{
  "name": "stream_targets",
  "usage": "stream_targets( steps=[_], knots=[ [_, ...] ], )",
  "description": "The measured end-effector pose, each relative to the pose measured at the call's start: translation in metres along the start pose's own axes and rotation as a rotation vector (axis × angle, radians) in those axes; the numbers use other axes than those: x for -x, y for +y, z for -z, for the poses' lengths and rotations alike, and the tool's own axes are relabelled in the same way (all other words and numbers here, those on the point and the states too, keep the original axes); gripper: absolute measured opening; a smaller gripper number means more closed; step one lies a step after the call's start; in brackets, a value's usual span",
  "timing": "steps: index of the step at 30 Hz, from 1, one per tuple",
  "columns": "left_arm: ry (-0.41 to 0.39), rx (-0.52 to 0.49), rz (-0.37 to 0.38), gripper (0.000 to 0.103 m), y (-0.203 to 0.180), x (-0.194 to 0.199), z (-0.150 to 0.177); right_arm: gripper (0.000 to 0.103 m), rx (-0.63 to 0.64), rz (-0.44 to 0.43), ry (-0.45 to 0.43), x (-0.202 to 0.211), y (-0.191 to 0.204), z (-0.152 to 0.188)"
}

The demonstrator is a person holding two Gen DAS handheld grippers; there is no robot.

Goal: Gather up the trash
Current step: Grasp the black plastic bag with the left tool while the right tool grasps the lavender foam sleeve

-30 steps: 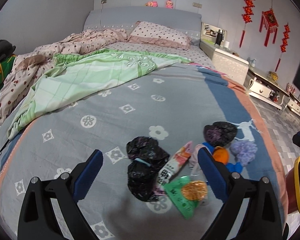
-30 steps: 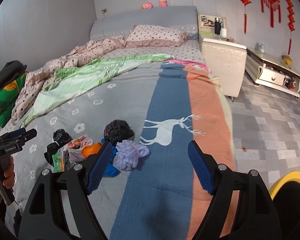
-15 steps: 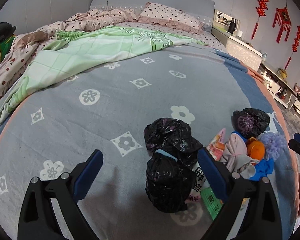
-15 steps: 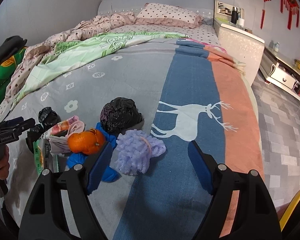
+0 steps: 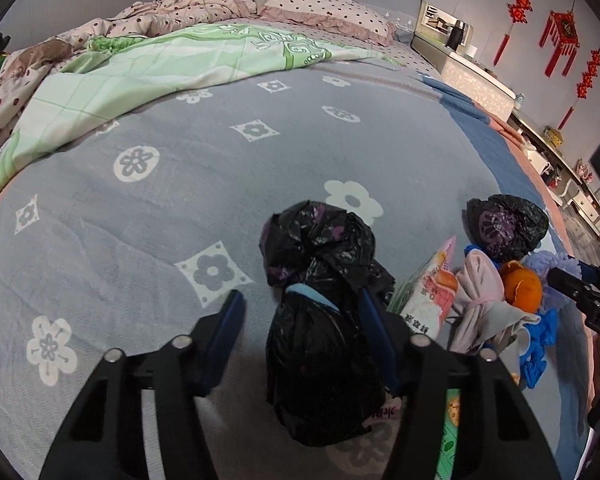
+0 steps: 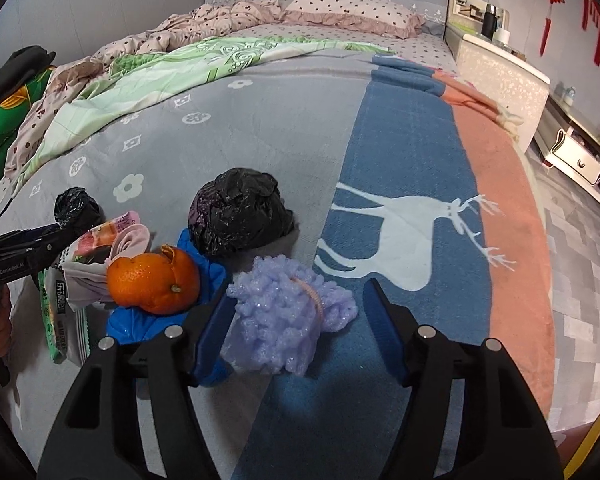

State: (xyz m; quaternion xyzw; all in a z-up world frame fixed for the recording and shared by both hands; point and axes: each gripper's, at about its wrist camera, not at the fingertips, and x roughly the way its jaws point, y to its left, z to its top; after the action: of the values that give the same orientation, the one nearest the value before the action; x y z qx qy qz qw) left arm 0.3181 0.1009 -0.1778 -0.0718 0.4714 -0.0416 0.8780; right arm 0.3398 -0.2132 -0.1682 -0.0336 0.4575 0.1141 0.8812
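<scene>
Trash pile low on the bed (image 5: pixel 180 184), near its foot end. Two claws at work, one on each side of the pile.

Left claw (image 5: pixel 300 340): fingers apart, nothing clamped yet. Black bag (image 5: pixel 320 360) right between them, standing tall, long way pointing straight ahead from the claw. Right finger (image 5: pixel 374 332) touching or almost touching the bag's side; left finger well off to the other side, with bare blanket in the gap. Second knot of the same black plastic just past the fingertips. Snack wrapper (image 5: pixel 428 292) just to the right of the claw, pink cloth (image 5: pixel 480 296) and orange peel (image 5: pixel 520 286) further right.

Right claw (image 6: pixel 298 330): fingers apart too, holding nothing. Purple fluffy ball (image 6: pixel 288 320) between them, closer to the left finger, and the right finger a bit away. Blue glove (image 6: pixel 140 320) under and left of that finger, so a risk of pinching it too. Orange peel (image 6: pixel 154 280) on the glove, left of the claw. Another black bag (image 6: pixel 240 212) straight ahead, past the fluffy ball.

Each claw nearest to its own thing: left one for the tall bag, right one for the fluffy ball. Probably next: squeeze shut and lift. Soft, squishy stuff, so likely easy to grab but floppy. Yellow rim (image 6: pixel 596 440) at the bottom right corner, maybe a bin, too little showing to be sure.
</scene>
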Motion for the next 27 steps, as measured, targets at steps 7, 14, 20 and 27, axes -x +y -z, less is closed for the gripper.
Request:
stream_targets(
  steps=[7,14,20,27],
  knots=[
    [-0.006,-0.008,0.030,0.026,0.001,0.001,-0.001,0.043,-0.013,-0.020,0.001,-0.006,0.001,-0.001],
    [-0.050,0.011,0.030,0.024,0.008,0.022,-0.007,0.033,-0.017,-0.012,-0.050,0.015,0.001,-0.002],
    [-0.097,0.019,0.009,0.024,0.016,0.052,-0.012,0.033,-0.025,-0.029,-0.102,0.048,0.002,-0.004],
    [-0.166,0.007,0.002,0.024,0.009,0.099,-0.015,0.033,-0.044,-0.045,-0.181,0.109,0.001,-0.003]
  ],
)
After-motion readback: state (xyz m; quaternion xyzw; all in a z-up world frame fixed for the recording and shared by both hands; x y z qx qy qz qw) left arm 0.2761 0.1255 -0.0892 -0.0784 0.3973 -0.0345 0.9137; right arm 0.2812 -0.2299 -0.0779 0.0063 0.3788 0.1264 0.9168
